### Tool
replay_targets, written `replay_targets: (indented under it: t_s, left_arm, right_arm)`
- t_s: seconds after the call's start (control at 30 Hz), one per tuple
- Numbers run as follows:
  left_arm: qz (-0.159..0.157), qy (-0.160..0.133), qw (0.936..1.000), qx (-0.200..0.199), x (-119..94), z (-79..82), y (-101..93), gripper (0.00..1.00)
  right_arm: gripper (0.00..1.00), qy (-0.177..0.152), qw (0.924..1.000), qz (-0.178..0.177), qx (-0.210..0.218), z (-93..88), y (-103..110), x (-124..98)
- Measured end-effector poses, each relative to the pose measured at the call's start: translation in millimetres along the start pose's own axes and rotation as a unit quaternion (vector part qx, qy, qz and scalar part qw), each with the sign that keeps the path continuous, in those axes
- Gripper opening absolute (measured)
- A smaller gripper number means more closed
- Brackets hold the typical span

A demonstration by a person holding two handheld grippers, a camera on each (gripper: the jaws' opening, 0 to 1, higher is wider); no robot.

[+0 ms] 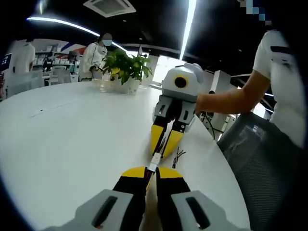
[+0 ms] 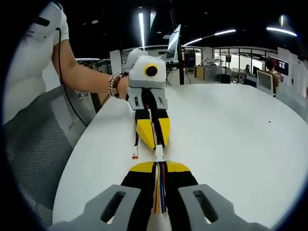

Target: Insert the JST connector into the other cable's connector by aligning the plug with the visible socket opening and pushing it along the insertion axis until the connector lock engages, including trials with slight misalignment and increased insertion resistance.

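My left gripper (image 1: 151, 172) is shut on a thin cable whose small white connector (image 1: 154, 161) sticks out past its yellow tips. Facing it nose to nose, my right gripper (image 1: 165, 143) holds the other cable. In the right gripper view, the right gripper (image 2: 159, 166) is shut on a bundle of coloured wires (image 2: 159, 190) ending in a white connector (image 2: 159, 155). That connector touches the tips of the left gripper (image 2: 154, 140). The two connectors meet in the narrow gap between the tips; I cannot tell whether they are latched. A loose cable end with a red tip (image 2: 135, 154) hangs beside the left gripper.
Both grippers work just above a large white round table (image 1: 72, 139) near its edge. A grey mesh chair (image 1: 262, 159) stands against that edge. A potted plant (image 1: 126, 67) sits at the far side. A person's forearm (image 1: 226, 98) reaches in. Loose black wires (image 1: 179, 156) lie on the table.
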State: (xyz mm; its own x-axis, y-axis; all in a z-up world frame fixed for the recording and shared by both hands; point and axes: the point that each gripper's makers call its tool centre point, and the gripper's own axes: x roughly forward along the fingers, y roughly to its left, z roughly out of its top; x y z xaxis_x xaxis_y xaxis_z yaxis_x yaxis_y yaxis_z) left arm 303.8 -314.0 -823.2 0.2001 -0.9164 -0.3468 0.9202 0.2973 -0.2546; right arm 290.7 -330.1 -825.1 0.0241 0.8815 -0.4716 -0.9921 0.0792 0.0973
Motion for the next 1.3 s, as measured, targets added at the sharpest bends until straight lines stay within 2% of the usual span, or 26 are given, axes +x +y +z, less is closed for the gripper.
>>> replay_targets:
  t_s: [0.2,0.33,0.47,0.6,0.93,0.97,1.03,1.1,1.3]
  left_arm:
    - [0.004,-0.010,0.9996,-0.025,0.5,-1.5,2.8,0.01]
    - [0.007,-0.011,0.9997,-0.022,0.9,-0.4,2.7,0.01]
    - [0.021,-0.025,0.9992,-0.021,0.8,7.5,8.8,0.01]
    - [0.026,-0.036,0.9988,-0.023,2.5,11.8,12.8,0.01]
    - [0.050,-0.039,0.9979,-0.012,8.5,24.5,38.1,0.01]
    - [0.061,-0.045,0.9970,-0.016,8.1,27.9,44.8,0.00]
    - [0.061,-0.058,0.9962,-0.020,7.0,33.9,51.2,0.00]
    - [0.073,-0.050,0.9959,-0.020,8.9,31.8,60.4,0.00]
    - [0.071,-0.032,0.9968,-0.017,12.7,23.3,64.2,0.00]
  right_arm:
    - [0.04,-0.006,1.0000,0.000,0.008,1.2,0.1,1.7]
    - [0.04,-0.006,0.9999,-0.003,0.010,0.5,-1.1,2.3]
    - [0.04,-0.026,0.9991,-0.025,0.024,5.6,-10.7,-1.3]
    - [0.04,-0.026,0.9990,-0.032,0.019,6.9,-15.5,-3.3]
    - [0.04,-0.021,0.9976,-0.064,0.016,6.3,-46.7,-2.9]
    - [0.04,-0.014,0.9975,-0.068,0.015,3.0,-51.3,-2.2]
    - [0.04,-0.010,0.9974,-0.070,0.011,1.2,-55.8,0.0]
    - [0.04,-0.016,0.9976,-0.067,0.012,2.6,-58.7,1.7]
    - [0.04,-0.004,0.9981,-0.061,0.008,-2.8,-65.9,5.9]
